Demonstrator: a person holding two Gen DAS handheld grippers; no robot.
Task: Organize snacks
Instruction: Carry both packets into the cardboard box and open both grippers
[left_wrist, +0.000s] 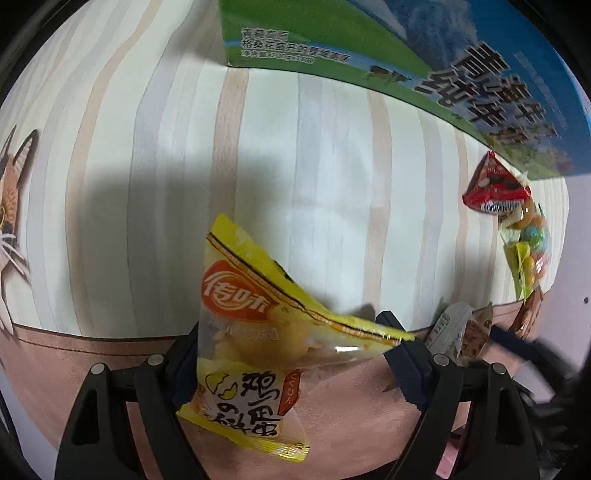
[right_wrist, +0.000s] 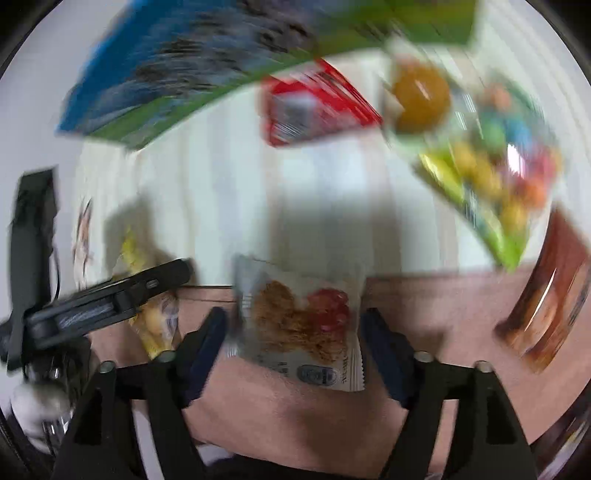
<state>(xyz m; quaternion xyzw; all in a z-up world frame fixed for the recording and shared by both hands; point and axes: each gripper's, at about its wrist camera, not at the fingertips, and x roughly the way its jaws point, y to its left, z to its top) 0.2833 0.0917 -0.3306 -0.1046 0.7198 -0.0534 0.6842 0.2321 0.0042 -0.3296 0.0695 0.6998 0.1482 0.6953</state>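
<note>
Left gripper (left_wrist: 291, 350), jaws wide, straddles a crinkly yellow plastic snack packet (left_wrist: 243, 332) on the striped tablecloth (left_wrist: 295, 147); pad contact is unclear. Right gripper (right_wrist: 295, 343) gapes around a white pouch (right_wrist: 299, 325), seemingly not gripping. Picking-up stage; next, likely squeeze and lift.

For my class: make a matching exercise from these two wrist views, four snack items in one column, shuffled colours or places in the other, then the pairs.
1. triangular packet
2. egg-biscuit bag
3. big milk carton
4. candy bag

A. blue and green
B. red
C. clear, with many-coloured sweets
D. yellow, between the left hand-held gripper fingers

Pairs: 1-B, 2-D, 3-A, 4-C
</note>
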